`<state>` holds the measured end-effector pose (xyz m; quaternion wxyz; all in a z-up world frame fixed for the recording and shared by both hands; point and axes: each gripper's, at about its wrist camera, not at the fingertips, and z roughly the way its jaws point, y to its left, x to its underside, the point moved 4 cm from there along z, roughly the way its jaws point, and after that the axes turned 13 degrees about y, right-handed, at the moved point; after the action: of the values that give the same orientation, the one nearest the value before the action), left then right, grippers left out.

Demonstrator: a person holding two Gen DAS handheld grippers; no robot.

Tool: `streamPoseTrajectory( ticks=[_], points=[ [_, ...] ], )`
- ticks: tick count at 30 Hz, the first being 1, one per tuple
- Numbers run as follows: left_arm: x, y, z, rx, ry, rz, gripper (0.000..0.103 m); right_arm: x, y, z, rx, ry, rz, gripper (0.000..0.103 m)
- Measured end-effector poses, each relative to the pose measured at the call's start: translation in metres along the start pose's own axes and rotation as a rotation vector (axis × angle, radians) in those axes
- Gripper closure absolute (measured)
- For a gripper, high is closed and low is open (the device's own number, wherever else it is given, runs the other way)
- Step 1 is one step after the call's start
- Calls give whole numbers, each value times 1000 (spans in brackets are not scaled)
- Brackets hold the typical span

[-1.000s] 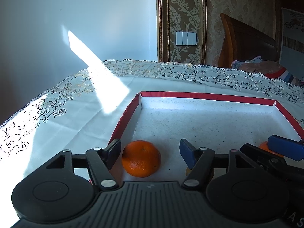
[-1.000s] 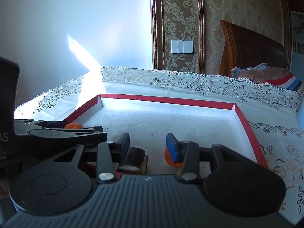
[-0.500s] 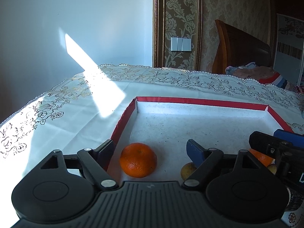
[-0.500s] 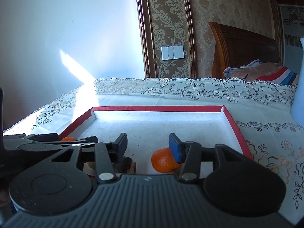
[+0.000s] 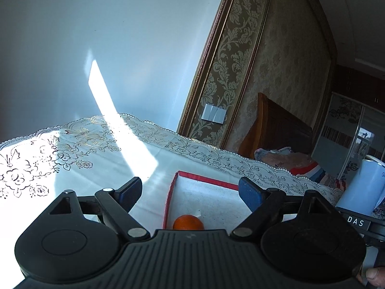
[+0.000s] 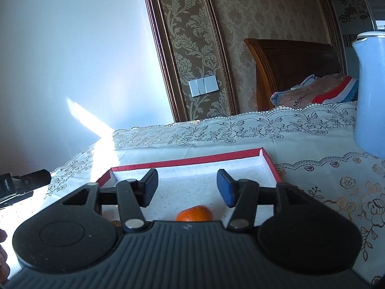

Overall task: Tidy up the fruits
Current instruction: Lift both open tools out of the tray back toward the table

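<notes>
Left wrist view gave me one orange [image 5: 188, 222] in the red-rimmed tray [image 5: 168, 200], by its left wall; left gripper [image 5: 190, 190] released, raised, tilted. Right view added a brownish item [image 6: 116, 223], possibly fruit; right gripper [image 6: 187, 187] released above a second orange [image 6: 195, 213].

left wrist: low, tilted, facing wall | right wrist: same | shared: tray [image 5: 199, 177] [image 6: 187, 162]
</notes>
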<state>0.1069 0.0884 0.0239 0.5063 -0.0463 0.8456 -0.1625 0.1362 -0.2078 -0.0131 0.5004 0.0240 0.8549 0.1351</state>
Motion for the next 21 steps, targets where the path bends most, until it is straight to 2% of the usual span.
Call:
streamPoseTrajectory(
  ticks=[2, 4, 9, 14, 21],
  points=[
    [0, 10, -10, 7, -18, -18, 15, 1, -8, -8, 0, -8, 23, 48],
    [2, 17, -21, -18, -28, -10, 15, 4, -14, -16, -5, -11, 34, 48],
    [19, 13, -46, -71, -45, 98, 15, 15, -27, -39, -6, -6, 38, 48],
    [45, -8, -57, -44, 1, 200, 15, 38, -40, -56, 18, 55, 8, 48],
    [86, -52, -48, -42, 90, 351, 15, 67, -43, -60, 66, 144, -47, 44]
  ],
)
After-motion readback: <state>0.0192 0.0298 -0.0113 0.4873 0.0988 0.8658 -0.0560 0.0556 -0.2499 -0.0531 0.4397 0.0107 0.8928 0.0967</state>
